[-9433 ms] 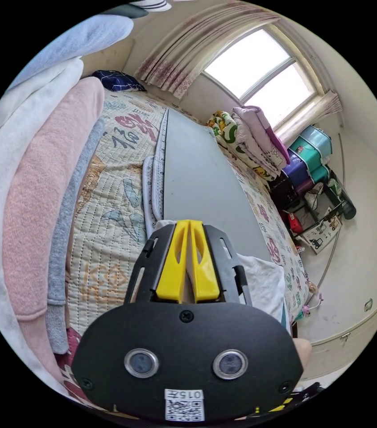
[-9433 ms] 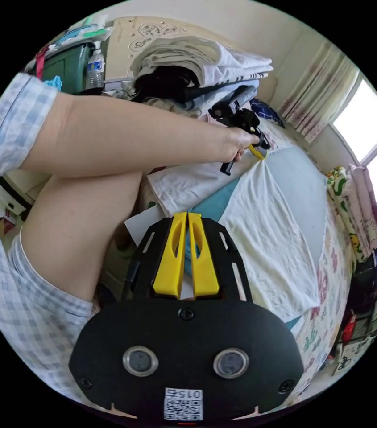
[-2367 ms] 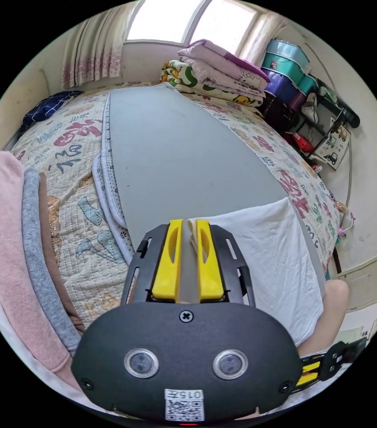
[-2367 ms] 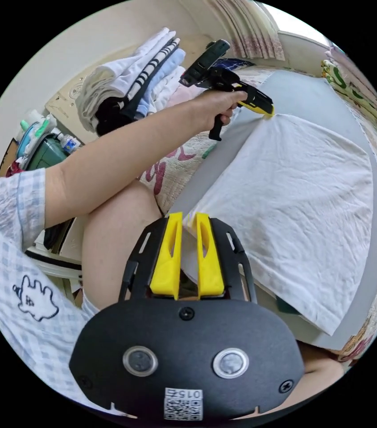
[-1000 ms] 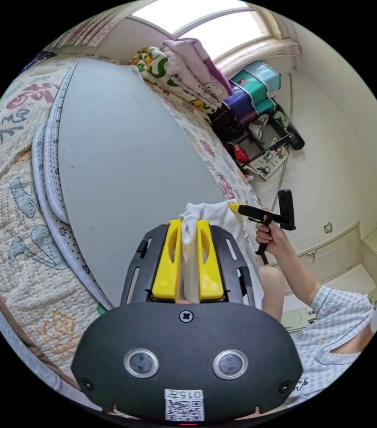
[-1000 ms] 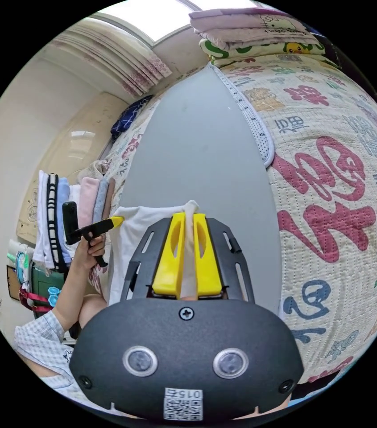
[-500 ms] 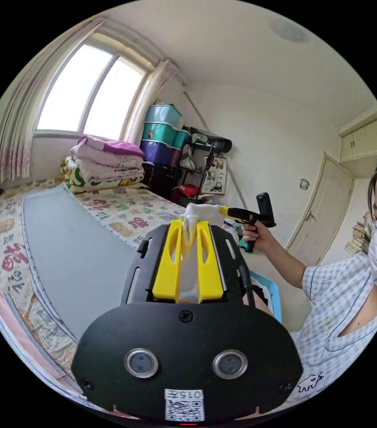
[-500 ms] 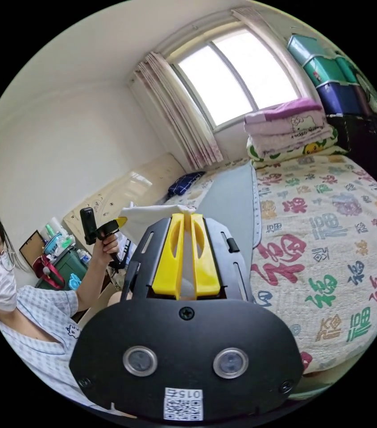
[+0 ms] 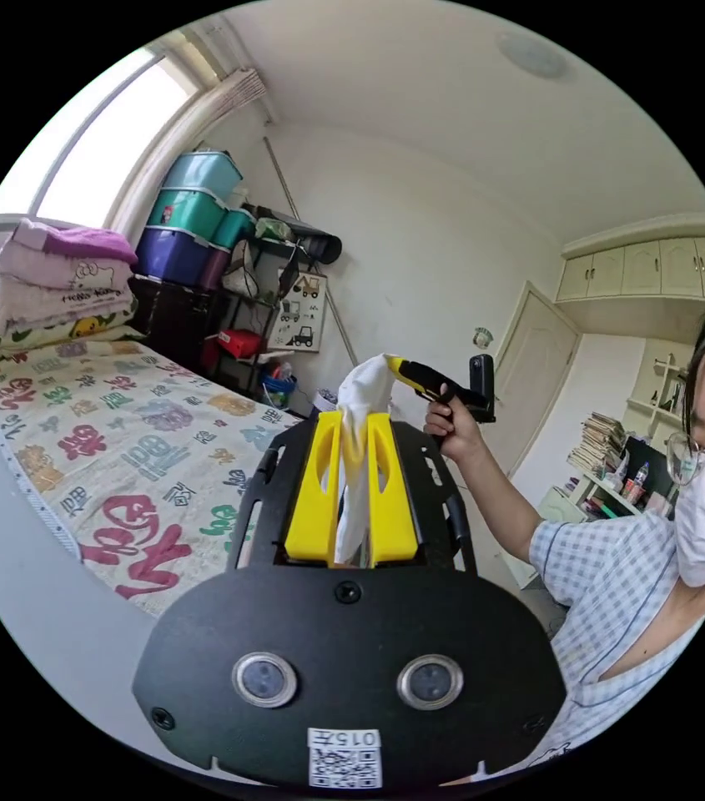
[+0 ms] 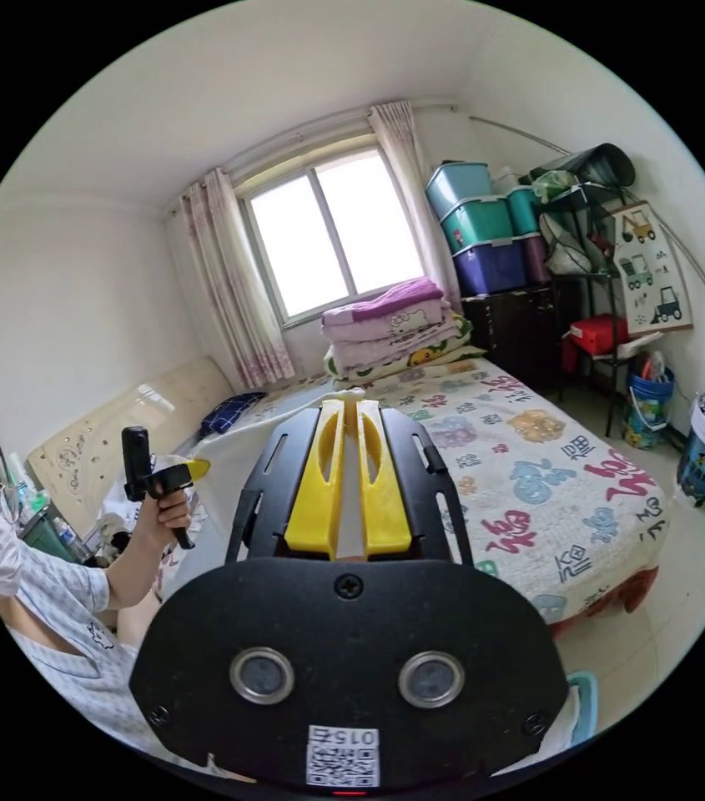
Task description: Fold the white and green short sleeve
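I have the white short sleeve (image 9: 358, 467) stretched between my left tongs (image 9: 350, 488) and right tongs (image 10: 349, 480), both pinching it above the bed (image 10: 527, 467).

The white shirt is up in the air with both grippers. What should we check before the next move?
1. Left gripper jaws pinch the white shirt: ok, cloth sits between them.
2. Right gripper jaws hold cloth: ok, a white strip shows between them.
3. Shirt lifted off the grey mat: ok.
4. Shirt spread flat between the grippers: cannot tell, most of it is hidden.
5. Green part's side: cannot tell.
6. Bare grey mat to lay it on: ok.
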The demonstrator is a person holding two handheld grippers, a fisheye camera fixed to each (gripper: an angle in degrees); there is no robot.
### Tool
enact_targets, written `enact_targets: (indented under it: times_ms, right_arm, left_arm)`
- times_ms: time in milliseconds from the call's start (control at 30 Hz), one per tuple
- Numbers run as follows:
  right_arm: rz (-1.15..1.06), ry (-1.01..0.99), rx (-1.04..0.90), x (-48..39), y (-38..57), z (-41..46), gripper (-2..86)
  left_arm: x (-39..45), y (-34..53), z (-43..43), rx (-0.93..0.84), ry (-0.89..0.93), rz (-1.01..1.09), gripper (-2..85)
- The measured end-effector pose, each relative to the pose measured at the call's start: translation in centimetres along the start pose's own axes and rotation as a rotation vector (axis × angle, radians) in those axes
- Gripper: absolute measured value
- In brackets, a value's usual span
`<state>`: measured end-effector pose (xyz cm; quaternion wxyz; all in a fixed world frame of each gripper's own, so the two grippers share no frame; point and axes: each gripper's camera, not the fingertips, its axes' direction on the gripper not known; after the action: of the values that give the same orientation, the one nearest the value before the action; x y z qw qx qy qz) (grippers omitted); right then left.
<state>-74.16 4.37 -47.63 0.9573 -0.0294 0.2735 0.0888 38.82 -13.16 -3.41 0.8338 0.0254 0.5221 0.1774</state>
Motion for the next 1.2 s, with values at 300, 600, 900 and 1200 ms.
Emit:
enact_targets:
  times_ms: [300, 600, 900, 1200]
  right_arm:
    - [0.088, 0.295, -0.320, 5.6, 6.7, 19.2, 1.9]
    - [0.103, 0.563, -0.472, 5.1, 13.3, 35.0, 3.1]
    - [0.100, 0.715, -0.414, -2.3, 14.6, 31.7, -0.4]
    - [0.420, 0.060, -0.054, -20.4, 9.3, 15.8, -0.5]
  left_arm:
    - [-15.3, 4.2, 13.7, -0.127, -0.207, -0.296, 4.9]
    - [-21.5, 5.5, 16.2, -0.192, -0.494, -0.377, 3.6]
    - [-15.3, 8.5, 5.9, -0.055, -0.496, -0.347, 1.1]
    - [0.1, 13.8, -8.3, 0.003, -0.540, -0.252, 0.7]
